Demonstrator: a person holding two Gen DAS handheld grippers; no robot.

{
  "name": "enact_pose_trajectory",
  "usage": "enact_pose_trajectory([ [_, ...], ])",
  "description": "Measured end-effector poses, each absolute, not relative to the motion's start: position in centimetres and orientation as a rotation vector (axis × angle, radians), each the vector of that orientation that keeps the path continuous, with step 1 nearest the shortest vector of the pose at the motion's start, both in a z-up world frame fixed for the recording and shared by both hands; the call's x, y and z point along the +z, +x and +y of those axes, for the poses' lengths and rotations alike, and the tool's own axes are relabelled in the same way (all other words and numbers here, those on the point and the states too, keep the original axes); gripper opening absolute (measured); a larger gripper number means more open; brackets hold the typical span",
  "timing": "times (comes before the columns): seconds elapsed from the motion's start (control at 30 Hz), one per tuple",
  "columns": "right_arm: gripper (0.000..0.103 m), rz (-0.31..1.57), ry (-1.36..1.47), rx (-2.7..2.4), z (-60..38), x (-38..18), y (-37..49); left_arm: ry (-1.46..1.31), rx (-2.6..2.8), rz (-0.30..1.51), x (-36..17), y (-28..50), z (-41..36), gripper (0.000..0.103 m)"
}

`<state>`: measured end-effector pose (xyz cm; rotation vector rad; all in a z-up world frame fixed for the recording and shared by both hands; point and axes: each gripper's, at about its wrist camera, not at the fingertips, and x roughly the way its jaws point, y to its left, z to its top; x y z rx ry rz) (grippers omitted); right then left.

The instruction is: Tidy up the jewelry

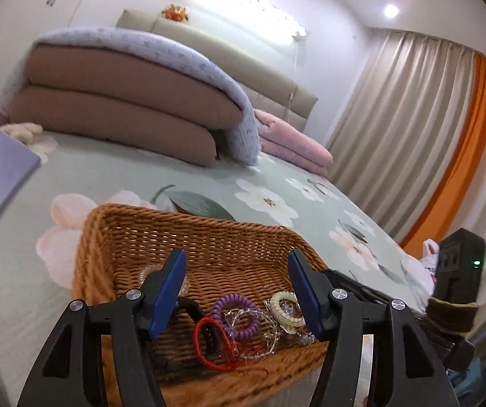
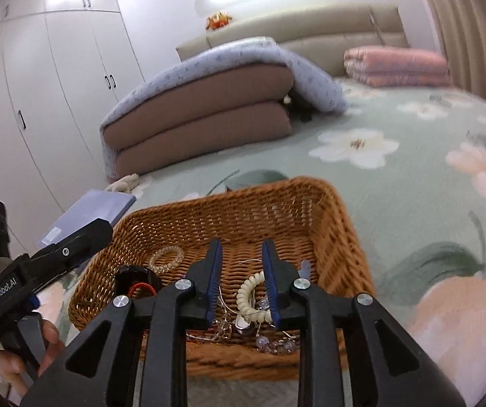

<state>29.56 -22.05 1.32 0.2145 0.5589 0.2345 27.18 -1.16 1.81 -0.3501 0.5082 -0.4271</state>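
Hovering both claws over the basket [image 1: 114, 224] on the bed [image 1: 124, 173], I have my right claw [image 2: 242, 281] part-closed around the cream coil [image 2: 249, 293]; its pads stand either side of the coil, and I cannot tell whether they touch it yet. My left claw [image 1: 237, 291] is spread wide and holds nothing. To do this well, I judge I should close on the coil alone, squeezing its thick rim gently so it does not spring out, then lift straight up and slowly, since thin chains [image 2: 224, 318] and clear beads [image 2: 270, 342] lie tangled under it and could come along. The left claw could pin that tangle down if it drags. All the jewelry sits toward the near wall of the basket, at six o'clock in both views. My left view shows what the right one hides behind its fingers: a purple coil [image 1: 236, 315] at the centre, a red cord [image 1: 216, 346] at seven o'clock from it, and the cream coil [image 1: 285, 310] at three o'clock. My right view alone shows a clear bead bracelet [image 2: 166, 258] at ten o'clock, apart from the pile, and a dark band [image 2: 138, 279] beside it.
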Motion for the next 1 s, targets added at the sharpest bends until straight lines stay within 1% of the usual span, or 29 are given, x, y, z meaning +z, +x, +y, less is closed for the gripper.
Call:
enact_pose_trajectory([
  [0.03, 0.033, 0.531, 0.185, 0.218, -21.6, 1.9, 28.5, -0.329, -0.413, 0.489, 2.3, 26.2, -1.3, 0.064],
  [0.27, 0.034, 0.398, 0.093, 0.2, -19.8, 5.1, 19.5, -0.208, -0.355, 0.383, 5.5, 17.3, -1.9, 0.064],
  [0.47, 0.035, 0.404, 0.081, 0.193, -19.2, 4.7, 12.4, -0.221, -0.261, 0.381, 5.9, 10.7, -0.3, 0.064],
  [0.57, 0.042, 0.413, 0.103, 0.191, -19.1, 4.2, 10.3, -0.205, -0.164, 0.388, 5.0, 8.0, 0.0, 0.066],
  [0.63, 0.057, 0.415, 0.108, 0.196, -18.9, 3.8, 9.4, -0.19, -0.107, 0.404, 3.9, 6.8, 0.1, 0.066],
  [0.7, 0.065, 0.424, 0.105, 0.185, -18.6, 3.1, 8.9, -0.176, -0.081, 0.403, 2.5, 5.6, 0.1, 0.066],
  [0.73, 0.068, 0.431, 0.104, 0.175, -18.4, 2.7, 8.7, -0.166, -0.062, 0.395, 1.7, 5.1, 0.0, 0.066],
  [0.83, 0.068, 0.455, 0.083, 0.145, -17.9, 1.1, 8.7, -0.128, -0.048, 0.413, -0.2, 5.2, -0.5, 0.067],
  [0.9, 0.068, 0.468, 0.055, 0.103, -17.6, 0.2, 8.8, -0.107, -0.041, 0.451, -0.7, 5.8, -0.7, 0.067],
  [1.0, 0.068, 0.497, 0.068, 0.099, -17.8, -0.3, 9.4, -0.112, -0.022, 0.46, -1.3, 5.9, -0.5, 0.067],
])
